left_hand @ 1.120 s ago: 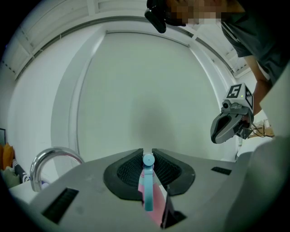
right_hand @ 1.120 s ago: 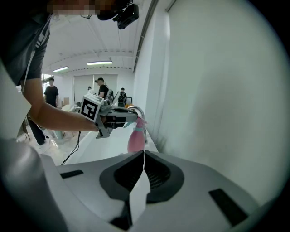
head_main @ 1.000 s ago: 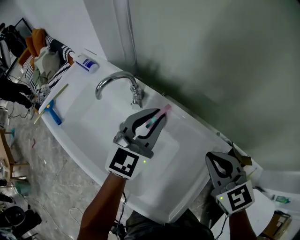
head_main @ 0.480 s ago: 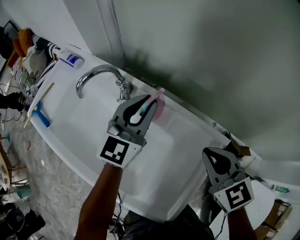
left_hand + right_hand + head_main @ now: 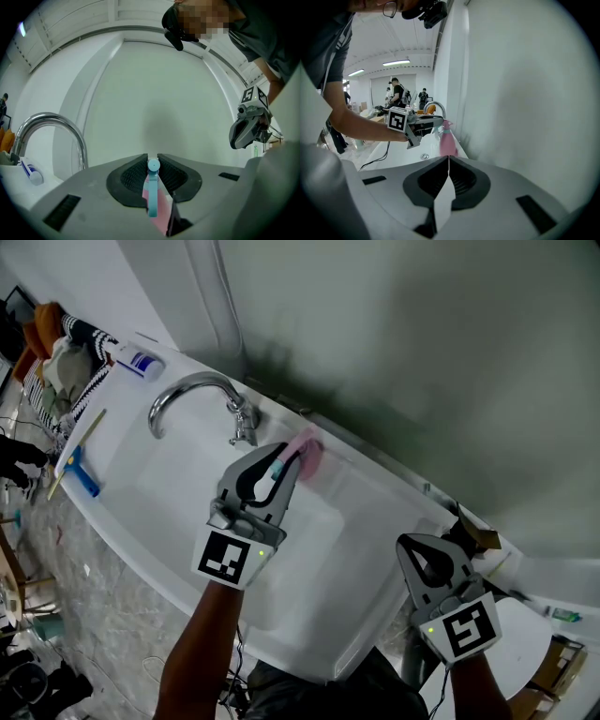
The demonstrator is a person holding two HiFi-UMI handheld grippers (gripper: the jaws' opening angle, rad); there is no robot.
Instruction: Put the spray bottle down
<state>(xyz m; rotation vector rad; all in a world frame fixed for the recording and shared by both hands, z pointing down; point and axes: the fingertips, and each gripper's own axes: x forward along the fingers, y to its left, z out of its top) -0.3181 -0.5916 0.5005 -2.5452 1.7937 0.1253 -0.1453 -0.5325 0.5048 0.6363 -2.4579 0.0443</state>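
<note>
The left gripper (image 5: 287, 461) is clenched on the spray bottle (image 5: 307, 454) by its blue head, the pink body upright just beyond its tips. The forearm reaches forward over the sink (image 5: 169, 479), with the faucet (image 5: 192, 390) to the claw's left. The right gripper (image 5: 422, 547) hangs well back — jaws together, empty. Since half a second ago, claw and bottle have dropped slightly.

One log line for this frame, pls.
left gripper: jaws shut on spray bottle, upright | bottle: at sink back ledge beside faucet, contact unclear | right gripper: jaws shut on white sheet | release: not yet
</note>
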